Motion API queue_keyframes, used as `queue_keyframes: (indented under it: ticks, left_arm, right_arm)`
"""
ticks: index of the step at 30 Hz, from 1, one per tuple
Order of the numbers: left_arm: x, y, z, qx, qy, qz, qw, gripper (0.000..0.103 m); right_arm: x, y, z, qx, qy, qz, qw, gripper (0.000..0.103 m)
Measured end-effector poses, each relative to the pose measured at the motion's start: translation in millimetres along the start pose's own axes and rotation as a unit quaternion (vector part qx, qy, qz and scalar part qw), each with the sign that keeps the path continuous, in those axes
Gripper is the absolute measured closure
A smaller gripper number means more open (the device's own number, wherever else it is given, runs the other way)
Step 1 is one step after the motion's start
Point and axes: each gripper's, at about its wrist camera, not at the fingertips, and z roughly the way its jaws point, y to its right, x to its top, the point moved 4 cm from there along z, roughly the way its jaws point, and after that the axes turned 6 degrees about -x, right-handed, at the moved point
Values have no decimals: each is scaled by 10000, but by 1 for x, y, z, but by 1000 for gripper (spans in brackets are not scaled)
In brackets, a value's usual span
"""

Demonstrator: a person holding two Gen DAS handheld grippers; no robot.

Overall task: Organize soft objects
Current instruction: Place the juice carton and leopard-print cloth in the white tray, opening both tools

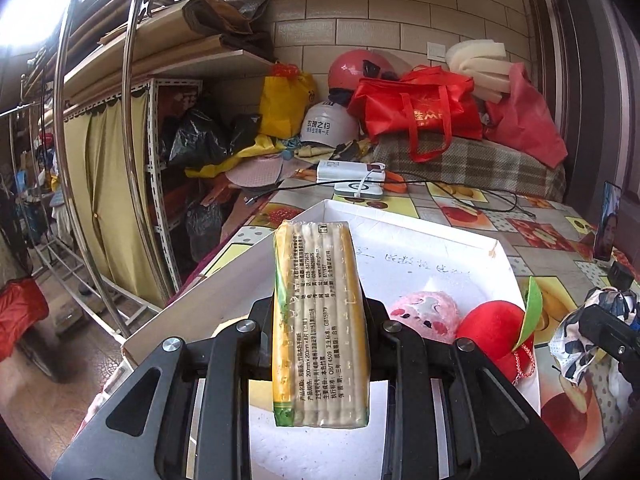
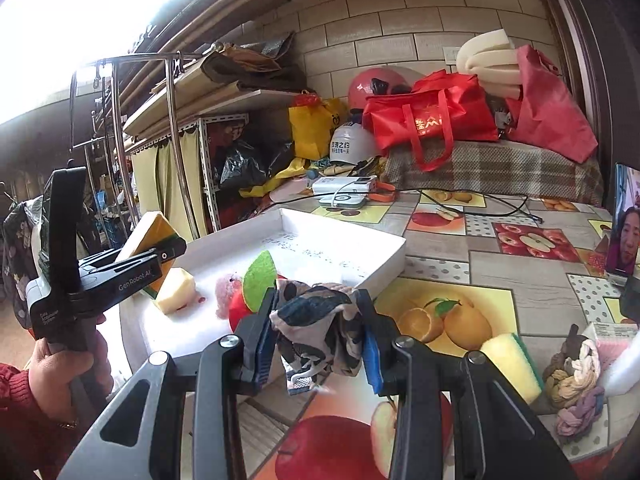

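Left gripper (image 1: 320, 320) and right gripper (image 2: 320, 340) are both clamped shut, angled slightly downward.

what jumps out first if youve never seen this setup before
The left gripper is shut on a yellow tissue pack held over the white tray. The right gripper clamps a crumpled patterned cloth beside the tray, above the fruit-print tablecloth; a red plush apple lies inside.

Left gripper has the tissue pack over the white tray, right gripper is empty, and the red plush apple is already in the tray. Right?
Not quite: the right gripper isn't empty. The right wrist view shows it shut on a patterned cloth. The left gripper does hold the tissue pack over the white tray, with the red plush apple inside.
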Motion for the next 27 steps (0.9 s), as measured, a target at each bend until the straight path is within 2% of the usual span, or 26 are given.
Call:
queue_keyframes:
  ticks: [3,5,7,9,11,15,19,24,25,26,27]
  left_arm:
    - [1,3,0,-118,39,66,9999,77]
    - [2,-1,2,-154,30,-41,9999,77]
    - [3,-6,6,-182,-55,-198,9996,77]
    - [4,-11,10,-204,-139,-322,9992,77]
    - [4,-12,10,-195,-149,-379,9990,77]
    - [5,-9,11,-174,-165,-277,9993,77]
    - [4,-4,15,-227,-286,-146,9992,77]
    - [3,-2,22,-211,-489,-63,9986,77]
    - [3,-2,22,-169,-488,-47,9987,77]
    - [3,-2,22,-112,-475,-42,9988,76]
    - [2,-3,21,-35,-455,-59,9989,69]
  right_arm:
    - [2,-27,12,531,-69,-128,9985,67]
    - [1,-46,23,867,-287,-340,9952,67]
    - [-4,-61,37,1174,-727,-574,9888,67]
    - [-11,-63,54,1333,-1245,-543,9817,67]
    - [-14,-52,68,1204,-1532,-294,9804,67]
    - [1,-29,90,445,-1340,-213,9898,67]
    - [4,-31,96,430,-1332,-251,9898,67]
    - [11,-39,82,304,-885,-495,9944,63]
    - [11,-39,80,262,-850,-486,9949,49]
    - [14,-38,84,248,-827,-477,9951,29]
    - [15,-37,83,191,-794,-463,9956,21]
